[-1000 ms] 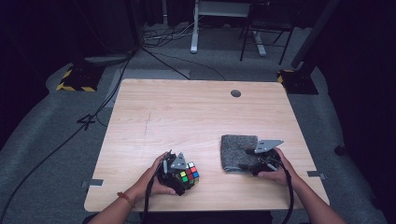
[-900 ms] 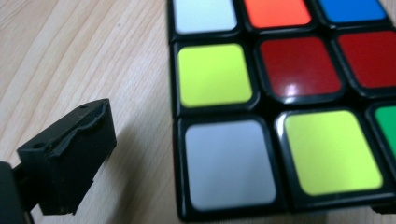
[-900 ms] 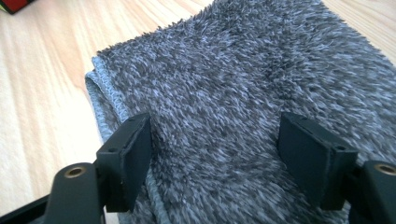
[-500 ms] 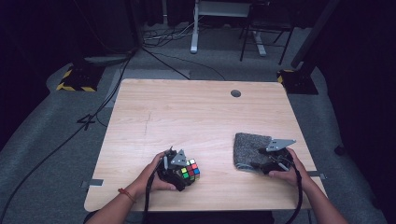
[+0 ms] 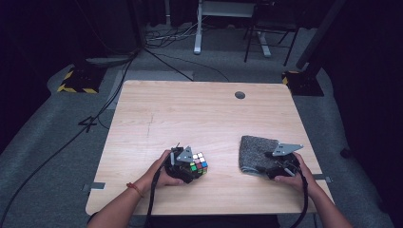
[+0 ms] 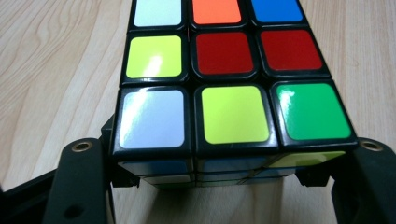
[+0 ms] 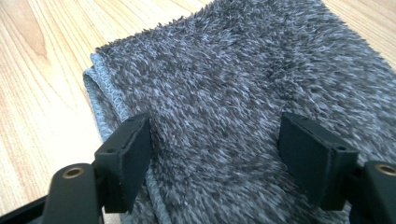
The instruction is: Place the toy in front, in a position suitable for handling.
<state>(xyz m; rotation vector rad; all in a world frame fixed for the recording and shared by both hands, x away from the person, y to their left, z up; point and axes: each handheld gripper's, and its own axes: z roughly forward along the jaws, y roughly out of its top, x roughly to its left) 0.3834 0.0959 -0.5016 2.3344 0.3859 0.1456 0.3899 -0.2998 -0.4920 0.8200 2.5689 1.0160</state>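
A: Where's the cube relative to the left hand-held gripper (image 5: 190, 167)?

B: Puzzle cube (image 5: 198, 163) sits between its jaws, on the worktop (image 5: 190, 114) near the front edge, left of centre. In the left gripper view the cube (image 6: 229, 79) spans the whole gap; both jaws stand against its lower side faces. Reads as clamped on the cube.

A: Top face colours?

B: Near row: white, yellow, green. Middle: yellow, red, red. Far row: white, orange, blue. Scrambled.

A: Right side?

B: Right hand-held gripper (image 5: 272, 167) is at the near edge of a folded grey cloth (image 5: 256, 152), front right of the worktop. In the right gripper view its jaws are spread wide, resting on the shaggy pile of the cloth (image 7: 243, 88), one jaw close to the stitched folded edge, the other further in. Nothing pinched between them.

A: Any labels or writing?

B: None readable on the cube, cloth or grippers. A dark mark on the floor left of the worktop could be a numeral; can't tell.

A: Hand pose?

B: Both forearms come in from the bottom. Left hand (image 5: 164, 172) wraps the gripper body from behind, a red band (image 5: 134, 188) on the wrist. Right hand (image 5: 294, 173) grips its unit the same way, grey plate (image 5: 286, 148) on top, cable trailing back along the forearm. Cube and cloth are well apart.
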